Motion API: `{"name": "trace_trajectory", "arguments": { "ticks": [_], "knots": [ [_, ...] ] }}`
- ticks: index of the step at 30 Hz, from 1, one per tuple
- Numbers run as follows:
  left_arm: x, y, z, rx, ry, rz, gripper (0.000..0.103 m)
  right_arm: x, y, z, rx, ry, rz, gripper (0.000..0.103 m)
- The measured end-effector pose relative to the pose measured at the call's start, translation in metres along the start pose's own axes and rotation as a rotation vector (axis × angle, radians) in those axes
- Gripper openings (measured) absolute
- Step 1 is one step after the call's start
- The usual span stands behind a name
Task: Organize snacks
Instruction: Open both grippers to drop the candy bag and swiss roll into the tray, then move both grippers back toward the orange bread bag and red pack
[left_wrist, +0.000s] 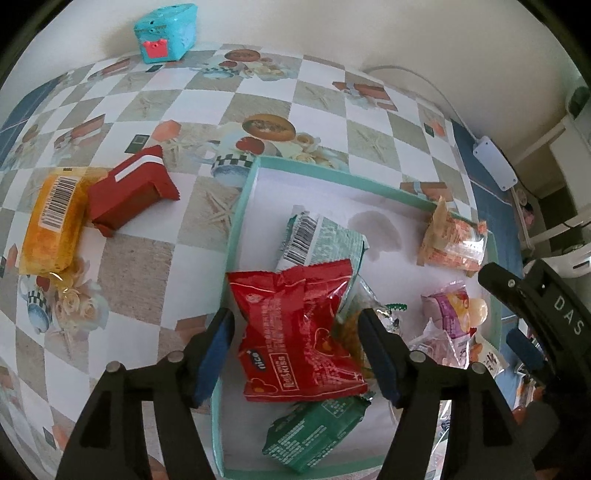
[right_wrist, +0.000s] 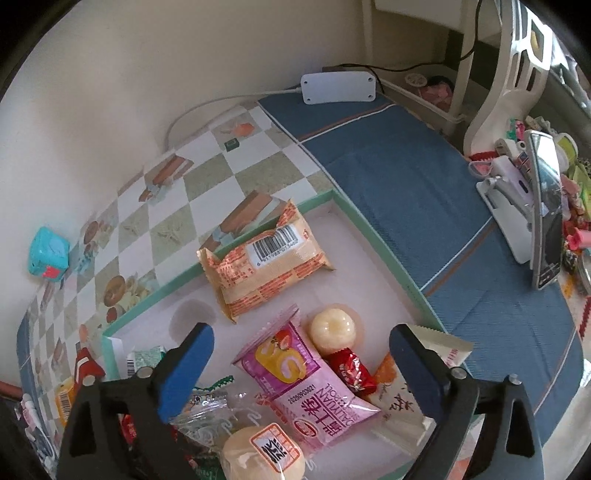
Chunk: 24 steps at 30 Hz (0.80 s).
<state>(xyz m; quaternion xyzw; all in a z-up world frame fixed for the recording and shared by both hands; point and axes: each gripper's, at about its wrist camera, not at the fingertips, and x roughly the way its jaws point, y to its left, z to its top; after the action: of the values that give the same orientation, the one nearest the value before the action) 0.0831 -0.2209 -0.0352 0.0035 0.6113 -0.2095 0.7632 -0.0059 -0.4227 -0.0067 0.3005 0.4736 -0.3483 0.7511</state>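
From my feed, a plain cream wall (left_wrist: 369, 33) backs the worktop (left_wrist: 155, 258), which wears a checked oilcloth printed with cups and starfish, edged by a blue cloth strip (right_wrist: 406, 192). Ahead of my right tool, a white power box (right_wrist: 338, 88) sits at the worktop's far edge with its white cable (right_wrist: 207, 107) curving along the wall. Beyond it stands pale furniture framing (right_wrist: 461, 85). To that tool's right, a white curved stand (right_wrist: 513, 85) rises above a jumble of small colourful items. Soft, even light falls throughout.
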Motion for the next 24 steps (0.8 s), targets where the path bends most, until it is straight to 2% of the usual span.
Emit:
{"name": "trace_trajectory", "arguments": {
  "ticks": [4,13,20,21,22,24],
  "knots": [
    [-0.009,0.005,0.001,-0.013,-0.016,-0.016,0.08,-0.005,0.001,0.001,-0.003,0.004,0.002,0.099],
    [-0.033,0.01,0.004,-0.021,-0.07,-0.01,0.081,-0.027,0.002,0.002,-0.002,-0.027,0.015,0.1],
    [-0.057,0.037,0.007,-0.102,-0.135,0.034,0.081,-0.036,0.013,-0.004,-0.034,-0.04,0.026,0.101],
    [-0.06,0.042,0.007,-0.116,-0.146,0.041,0.083,-0.037,0.015,-0.005,-0.042,-0.038,0.031,0.102],
    [-0.063,0.047,0.007,-0.131,-0.157,0.047,0.091,-0.037,0.017,-0.007,-0.048,-0.037,0.036,0.102],
    [-0.068,0.058,0.007,-0.161,-0.168,0.062,0.099,-0.038,0.022,-0.01,-0.062,-0.035,0.043,0.103]
  ]
}}
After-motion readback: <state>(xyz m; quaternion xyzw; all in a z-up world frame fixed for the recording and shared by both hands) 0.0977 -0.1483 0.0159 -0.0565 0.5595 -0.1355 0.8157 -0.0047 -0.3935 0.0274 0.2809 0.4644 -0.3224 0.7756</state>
